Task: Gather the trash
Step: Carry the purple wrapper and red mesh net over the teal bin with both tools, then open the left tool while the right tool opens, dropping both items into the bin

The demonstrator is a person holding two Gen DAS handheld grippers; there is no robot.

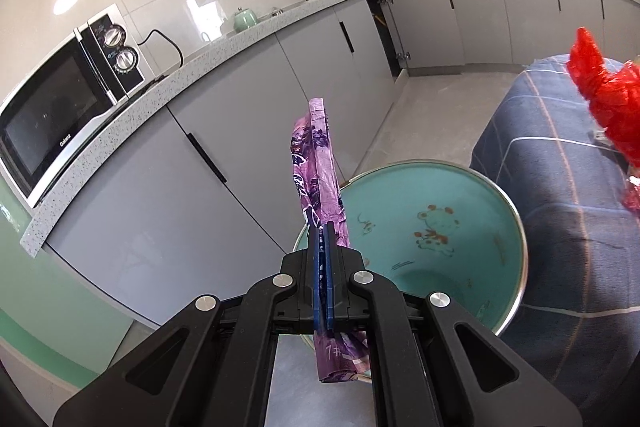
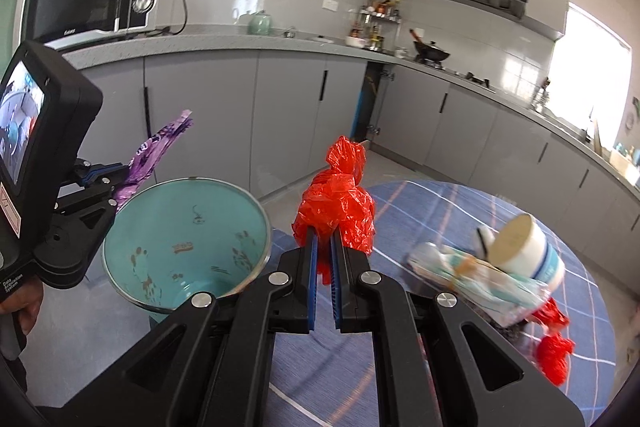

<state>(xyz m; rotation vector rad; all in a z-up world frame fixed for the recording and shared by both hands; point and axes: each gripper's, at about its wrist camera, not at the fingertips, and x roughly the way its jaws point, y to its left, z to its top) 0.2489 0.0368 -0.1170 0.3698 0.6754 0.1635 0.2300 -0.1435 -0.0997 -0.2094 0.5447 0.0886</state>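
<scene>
The left gripper (image 1: 325, 227) is pinched tight on a purple wrapper (image 1: 316, 163), which stands up past the blue pads and hangs out below them, just left of the near rim of a teal bin (image 1: 460, 187). The bin stands open on the grey floor between the grey cabinets (image 1: 224, 131) on the left and a table with a blue checked cloth (image 1: 560, 227) on the right; a cartoon print shows on its inner wall. The right gripper (image 2: 325, 239) is clamped on a red plastic bag (image 2: 340, 203), bunched above its fingertips, held over the left edge of the cloth just right of the bin. Farther right on the cloth lies a blurred heap of trash: a white cup (image 2: 528, 247), crumpled packaging (image 2: 480, 279) and more red plastic (image 2: 554, 351). A microwave (image 2: 92, 3) sits on the far counter.
</scene>
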